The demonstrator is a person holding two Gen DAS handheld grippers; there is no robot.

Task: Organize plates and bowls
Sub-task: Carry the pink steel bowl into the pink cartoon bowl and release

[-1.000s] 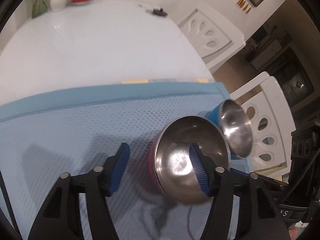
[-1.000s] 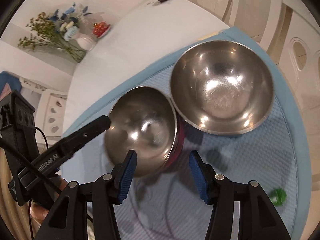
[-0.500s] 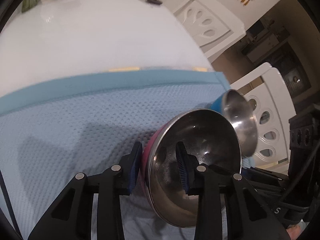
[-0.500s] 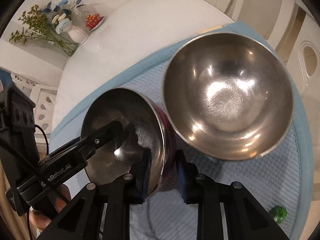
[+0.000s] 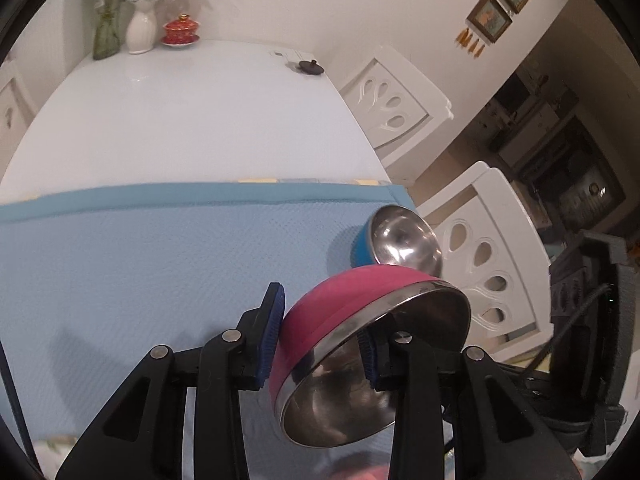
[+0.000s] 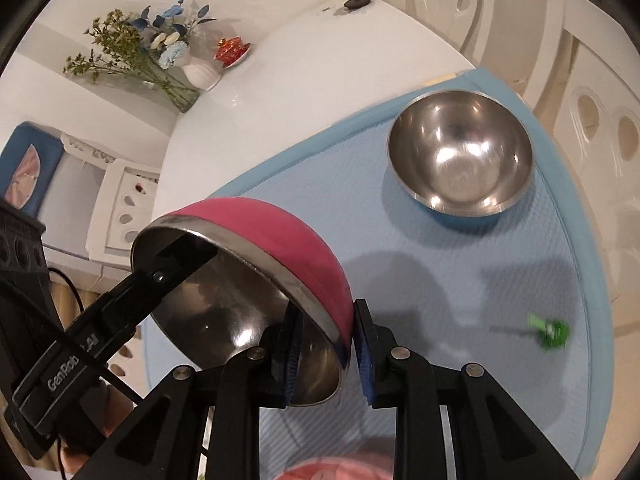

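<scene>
The pink bowl (image 5: 352, 300) is in both my grippers at once, tilted steeply and clear of the blue mat (image 5: 140, 260), its steel mouth turned down and toward me. My left gripper (image 5: 320, 344) has just been closing and now pinches the bowl's wall at the rim, one pad on the pink outside, the other inside the steel. My right gripper (image 6: 324, 344) has likewise just been closing and clamps the opposite side of the rim the same way, one pad inside, one outside. In the right wrist view the left gripper's finger reaches into the bowl from the left, so the two grips sit across the bowl from each other and the line between them runs left to right. The blue bowl (image 6: 460, 160) sits upright and empty on the far right part of the mat, well apart from the one I hold, beyond and to the right of both grippers. My right hand is the nearer one to it. I judge the next move is to carry the pink bowl far and right and level it before nesting or setting it beside the blue one. A small green object (image 6: 550, 330) lies on the mat at the right, near its edge, clear of that path I think.
</scene>
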